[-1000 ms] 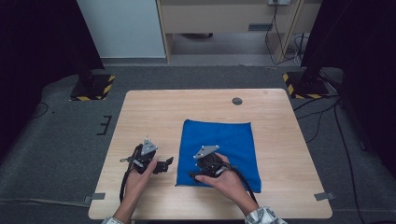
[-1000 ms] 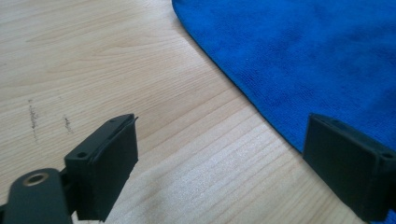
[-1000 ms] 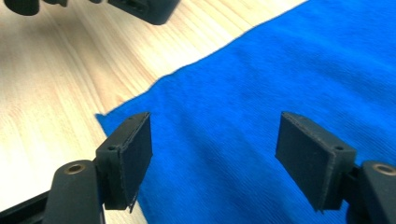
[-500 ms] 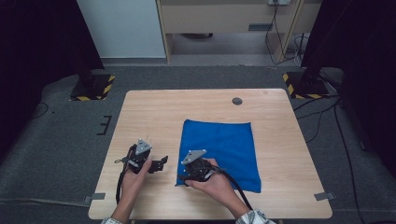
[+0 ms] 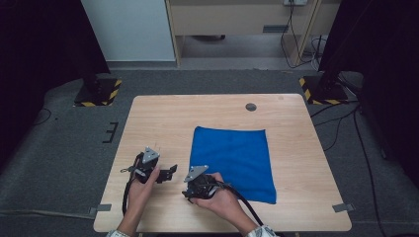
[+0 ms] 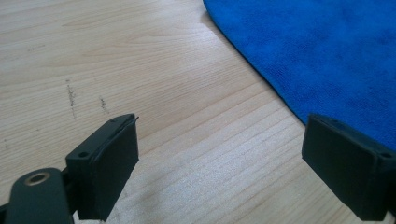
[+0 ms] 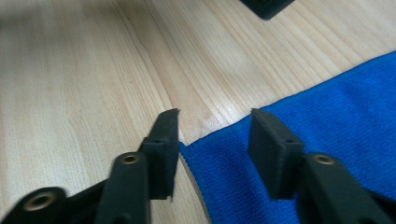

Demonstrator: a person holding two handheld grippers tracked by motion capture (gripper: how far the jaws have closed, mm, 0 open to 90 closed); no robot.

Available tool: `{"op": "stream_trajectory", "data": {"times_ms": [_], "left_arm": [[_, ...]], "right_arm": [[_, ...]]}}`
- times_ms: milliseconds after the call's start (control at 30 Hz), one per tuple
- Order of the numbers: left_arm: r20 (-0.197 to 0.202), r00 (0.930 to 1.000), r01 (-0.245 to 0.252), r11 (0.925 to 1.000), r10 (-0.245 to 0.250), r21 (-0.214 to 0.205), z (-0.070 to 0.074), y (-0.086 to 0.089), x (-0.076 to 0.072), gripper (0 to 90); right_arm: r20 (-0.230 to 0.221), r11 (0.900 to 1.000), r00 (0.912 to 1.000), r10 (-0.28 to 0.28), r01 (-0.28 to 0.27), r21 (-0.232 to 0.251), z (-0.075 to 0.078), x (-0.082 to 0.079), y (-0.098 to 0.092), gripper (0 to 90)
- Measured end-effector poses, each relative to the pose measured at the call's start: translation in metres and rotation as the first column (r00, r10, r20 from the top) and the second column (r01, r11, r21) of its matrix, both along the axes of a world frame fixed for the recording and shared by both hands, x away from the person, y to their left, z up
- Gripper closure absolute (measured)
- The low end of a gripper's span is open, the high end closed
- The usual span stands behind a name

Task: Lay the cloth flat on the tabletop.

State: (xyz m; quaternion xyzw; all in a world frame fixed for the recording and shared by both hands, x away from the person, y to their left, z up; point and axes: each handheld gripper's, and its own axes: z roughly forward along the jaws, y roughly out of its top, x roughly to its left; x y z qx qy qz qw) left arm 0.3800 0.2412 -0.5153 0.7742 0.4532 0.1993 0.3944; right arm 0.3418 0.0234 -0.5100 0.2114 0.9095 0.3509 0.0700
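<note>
R gripper (image 7: 215,135): jaws apart, just been closing, straddling cloth (image 7: 327,121) corner; pads' contact unclear.
L gripper (image 6: 219,154): wide apart, cloth at 2 o'clock.
Table (image 5: 163,123): near edge cut off.

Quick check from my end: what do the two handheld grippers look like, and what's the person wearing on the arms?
Both the left gripper and right gripper are black with flat rectangular pads, brass-coloured pivot rivets, a grey three-cornered top plate and a trailing black cable. A patterned sleeve cuff shows at the right wrist.

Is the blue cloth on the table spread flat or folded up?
Spread flat: the blue cloth lies as one smooth rectangle on the table, without visible creases.
</note>
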Motion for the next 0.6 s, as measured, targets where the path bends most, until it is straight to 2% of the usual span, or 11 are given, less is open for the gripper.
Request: {"op": "stream_trajectory", "data": {"times_ms": [200, 433, 533, 600], "left_arm": [[-0.002, 1.0, 0.003, 1.0, -0.003, 0.006, 0.0001, 0.0002, 0.0, 10.0], [-0.004, 1.0, 0.004, 1.0, -0.004, 0.008, -0.0001, 0.0001, 0.0001, 10.0], [-0.005, 1.0, 0.005, 1.0, -0.005, 0.004, -0.0003, -0.0005, 0.0002, 10.0], [-0.004, 1.0, 0.005, 1.0, -0.005, 0.005, -0.0001, -0.0008, 0.0, 10.0]], "right_arm": [[-0.002, 0.9997, 1.0, -0.007, 0.007, -0.022, -0.0064, -0.0018, 0.0018, 46.5], [0.013, 0.9992, 0.9997, -0.019, 0.02, -0.035, -0.0106, -0.0022, -0.0001, 55.1], [0.023, 0.999, 0.9994, -0.024, 0.025, -0.036, -0.0102, -0.0016, -0.0011, 65.7], [0.032, 0.9986, 0.999, -0.032, 0.033, -0.041, -0.0097, -0.0002, -0.0026, 79.8]]}}
